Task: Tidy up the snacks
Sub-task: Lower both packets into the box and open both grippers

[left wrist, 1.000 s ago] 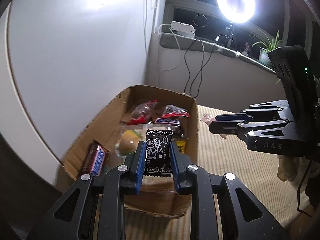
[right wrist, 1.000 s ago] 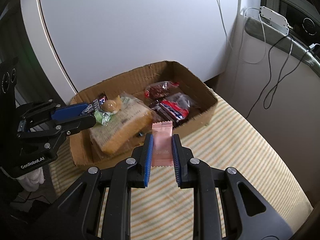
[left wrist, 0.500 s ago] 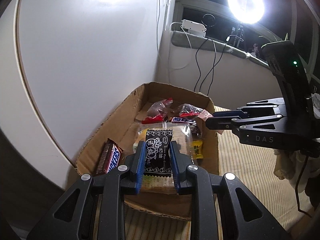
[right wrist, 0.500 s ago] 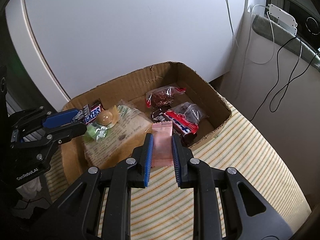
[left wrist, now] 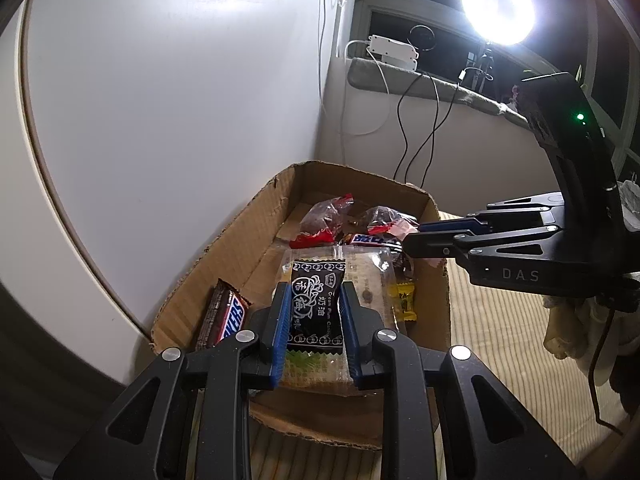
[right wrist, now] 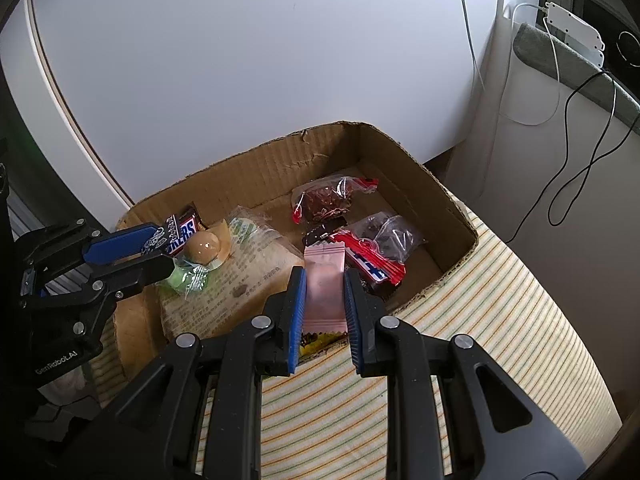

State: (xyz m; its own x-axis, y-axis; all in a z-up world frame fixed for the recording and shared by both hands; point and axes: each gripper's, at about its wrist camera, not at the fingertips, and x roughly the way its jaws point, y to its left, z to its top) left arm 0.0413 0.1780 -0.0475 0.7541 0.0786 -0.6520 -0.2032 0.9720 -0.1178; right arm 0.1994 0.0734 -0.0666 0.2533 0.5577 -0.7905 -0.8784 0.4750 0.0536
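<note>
The left gripper (left wrist: 314,300) is clamped narrowly on a black cream-plum candy packet (left wrist: 316,308), and the right gripper (right wrist: 323,284) pinches a flat pink sachet (right wrist: 324,280). Both packets hang above the open brown cardboard box (right wrist: 280,168) of snacks on the striped cloth (right wrist: 500,300). Compared with a second ago, both grippers have moved from beside the box to over its contents, grips unchanged.
</note>
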